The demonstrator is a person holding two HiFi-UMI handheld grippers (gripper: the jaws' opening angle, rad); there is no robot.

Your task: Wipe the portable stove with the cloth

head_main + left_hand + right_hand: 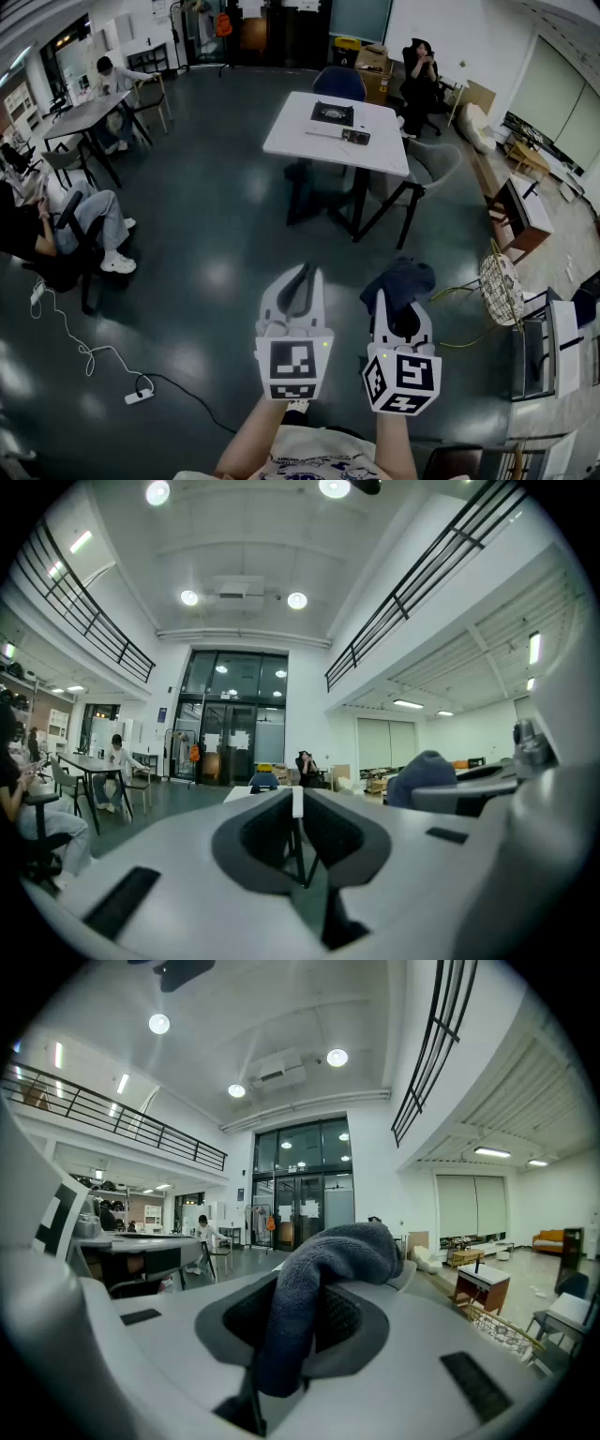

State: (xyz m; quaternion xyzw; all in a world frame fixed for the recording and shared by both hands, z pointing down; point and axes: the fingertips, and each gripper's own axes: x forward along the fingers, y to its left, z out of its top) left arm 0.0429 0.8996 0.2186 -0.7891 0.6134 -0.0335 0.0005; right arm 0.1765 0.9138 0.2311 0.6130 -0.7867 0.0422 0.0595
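The dark floor (216, 234) took up most of the head view. A white table (380, 150) stood on it, well ahead of both grippers. The portable stove (333, 113) lay flat on the far part of that table, apart from both grippers. A person (56, 225) sat at the left edge of the floor.

The left gripper (303, 274) was held low over the floor, and its own view showed the jaws pressed together with nothing between them. The right gripper (399, 302) was held just beside it. Its jaws pinched the dark blue cloth (314, 1297), which bunched over the jaw tips and hung down between them.
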